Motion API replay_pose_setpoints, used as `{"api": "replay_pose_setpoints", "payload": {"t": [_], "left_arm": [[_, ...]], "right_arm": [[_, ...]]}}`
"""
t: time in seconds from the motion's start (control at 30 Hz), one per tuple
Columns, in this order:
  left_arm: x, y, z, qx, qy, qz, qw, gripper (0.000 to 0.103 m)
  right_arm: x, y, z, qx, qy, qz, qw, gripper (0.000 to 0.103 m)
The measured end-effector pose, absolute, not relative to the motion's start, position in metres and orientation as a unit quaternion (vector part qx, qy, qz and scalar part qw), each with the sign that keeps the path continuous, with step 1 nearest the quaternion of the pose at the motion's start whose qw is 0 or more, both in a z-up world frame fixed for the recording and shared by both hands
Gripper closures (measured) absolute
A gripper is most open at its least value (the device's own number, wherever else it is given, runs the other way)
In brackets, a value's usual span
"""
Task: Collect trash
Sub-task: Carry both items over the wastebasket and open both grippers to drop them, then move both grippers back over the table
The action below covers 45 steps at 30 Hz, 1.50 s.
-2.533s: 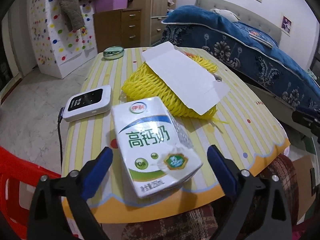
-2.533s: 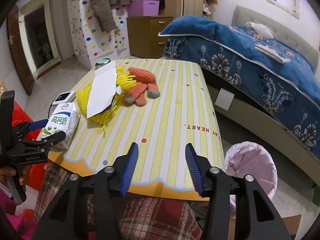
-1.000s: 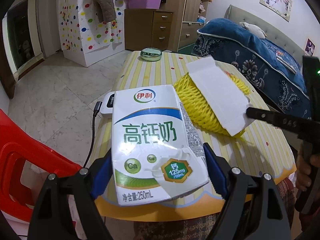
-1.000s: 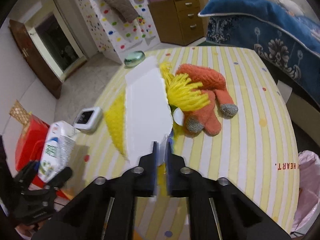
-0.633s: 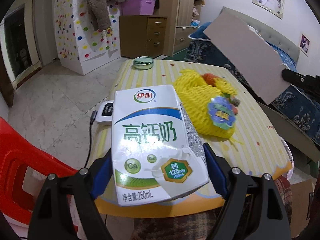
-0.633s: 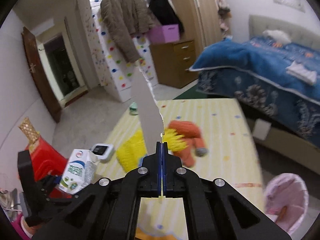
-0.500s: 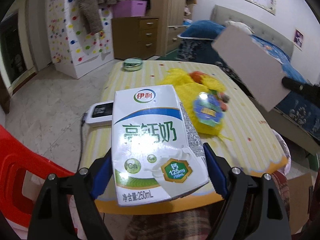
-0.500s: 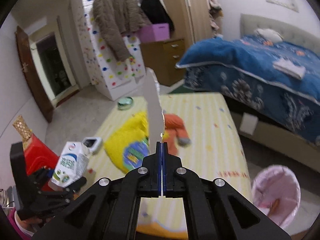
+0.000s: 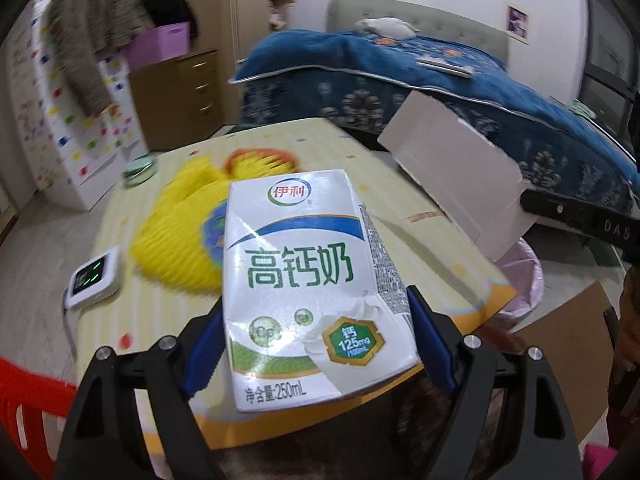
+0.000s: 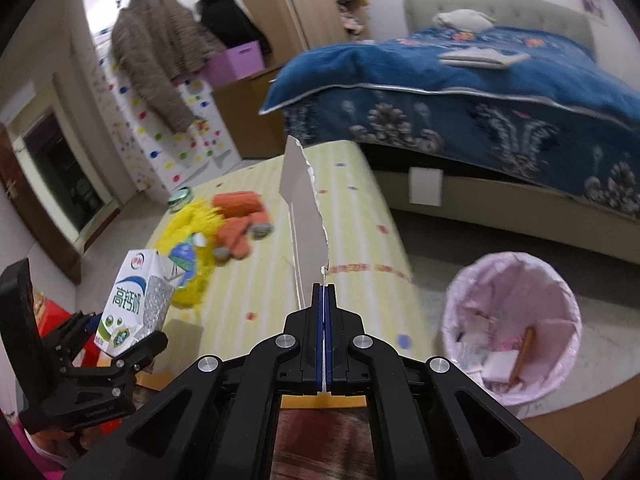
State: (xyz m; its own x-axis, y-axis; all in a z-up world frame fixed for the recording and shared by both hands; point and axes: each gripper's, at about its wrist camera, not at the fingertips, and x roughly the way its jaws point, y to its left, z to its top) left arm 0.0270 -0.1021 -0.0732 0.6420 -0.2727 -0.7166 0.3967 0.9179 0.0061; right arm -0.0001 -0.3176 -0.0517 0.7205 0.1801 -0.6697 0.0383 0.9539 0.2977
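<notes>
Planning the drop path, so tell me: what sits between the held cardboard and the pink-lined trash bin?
In the right wrist view, only the table corner and bare floor separate the cardboard from the trash bin.

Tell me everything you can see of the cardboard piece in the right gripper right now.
The cardboard piece is a flat, thin, grey-white sheet with one ragged torn edge and a folded flap. The right gripper is shut on its lower edge, holding it upright and edge-on to its own camera, lifted clear of the striped table. From the left wrist view its broad face shows, tilted, in front of the pink-lined trash bin. Nothing else touches it.
</notes>
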Motion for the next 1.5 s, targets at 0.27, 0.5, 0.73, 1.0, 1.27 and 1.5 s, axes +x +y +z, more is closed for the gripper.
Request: {"api": "replay_pose_setpoints", "payload": {"t": [0.27, 0.5, 0.73, 1.0, 1.27, 1.5], "left_arm": [[0.039, -0.180, -0.078, 0.108, 0.373, -0.258, 0.885, 0.023], [0.041, -0.273, -0.094, 0.143, 0.362, -0.338, 0.857, 0.022], [0.050, -0.356, -0.111, 0.161, 0.362, -0.401, 0.826, 0.022], [0.075, -0.394, -0.119, 0.162, 0.365, -0.381, 0.834, 0.007], [0.077, -0.328, -0.098, 0.119, 0.398, -0.346, 0.841, 0.007], [0.055, -0.247, -0.084, 0.120, 0.405, -0.267, 0.866, 0.007]], "right_arm": [[-0.020, -0.382, -0.070, 0.172, 0.372, -0.037, 0.912, 0.103], [-0.054, -0.448, -0.098, 0.171, 0.391, -0.144, 0.893, 0.103], [-0.061, -0.493, -0.121, 0.192, 0.407, -0.194, 0.872, 0.103], [-0.037, -0.533, -0.135, 0.232, 0.402, -0.215, 0.860, 0.076], [-0.047, -0.517, -0.121, 0.226, 0.385, -0.199, 0.872, 0.064], [-0.036, -0.459, -0.106, 0.190, 0.399, -0.135, 0.887, 0.060]]}}
